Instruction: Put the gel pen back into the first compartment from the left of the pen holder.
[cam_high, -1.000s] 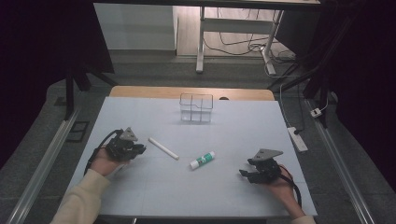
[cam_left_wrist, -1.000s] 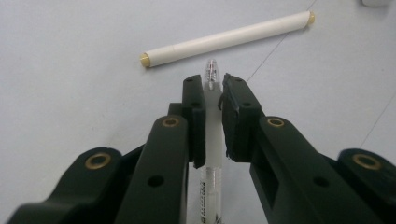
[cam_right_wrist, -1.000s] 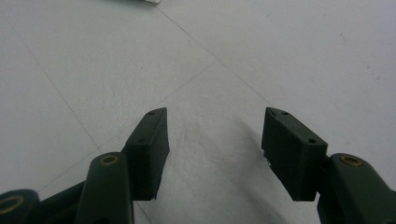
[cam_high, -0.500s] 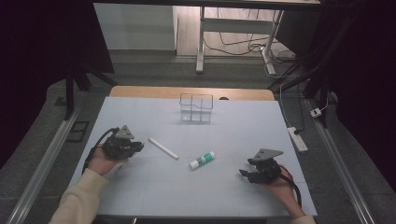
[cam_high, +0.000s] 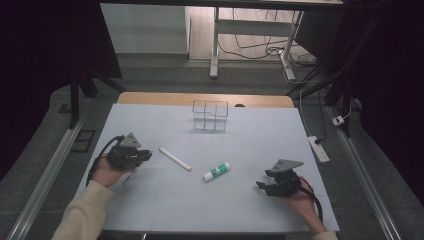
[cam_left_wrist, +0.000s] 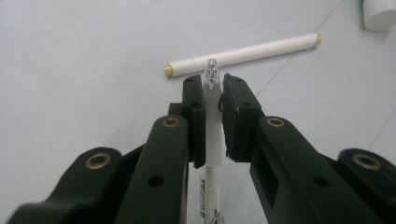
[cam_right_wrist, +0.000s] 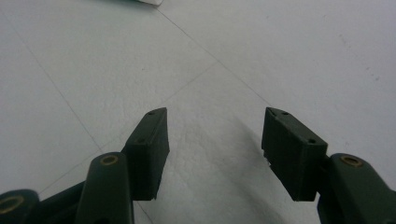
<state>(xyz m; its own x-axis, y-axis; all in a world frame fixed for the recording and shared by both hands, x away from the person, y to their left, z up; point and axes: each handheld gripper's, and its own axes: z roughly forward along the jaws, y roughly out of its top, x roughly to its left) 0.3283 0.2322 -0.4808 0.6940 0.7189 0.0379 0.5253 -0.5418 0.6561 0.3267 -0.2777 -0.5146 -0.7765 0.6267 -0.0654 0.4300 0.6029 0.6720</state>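
A white pen (cam_left_wrist: 214, 140) with a clear tip runs between the jaws of my left gripper (cam_left_wrist: 212, 86), which is shut on it. Its tip pokes out past the fingertips. Just beyond lies a white stick (cam_left_wrist: 243, 55) with brass-coloured ends, flat on the table. From above, the left gripper (cam_high: 129, 154) sits at the table's left, pointing right at the white stick (cam_high: 174, 158). A glue stick (cam_high: 216, 171) with a green label lies mid-table. My right gripper (cam_high: 263, 186) rests at the front right, and its jaws (cam_right_wrist: 215, 126) stand open over bare tabletop.
A clear divided box (cam_high: 210, 115) stands at the back middle of the pale table (cam_high: 260, 140). A power strip (cam_high: 319, 148) lies off the right edge. The glue stick's white cap (cam_left_wrist: 380, 7) peeks in at the left gripper view's top right corner.
My left gripper has shifted slightly to the left. The right gripper, the white stick and the glue stick have not moved.
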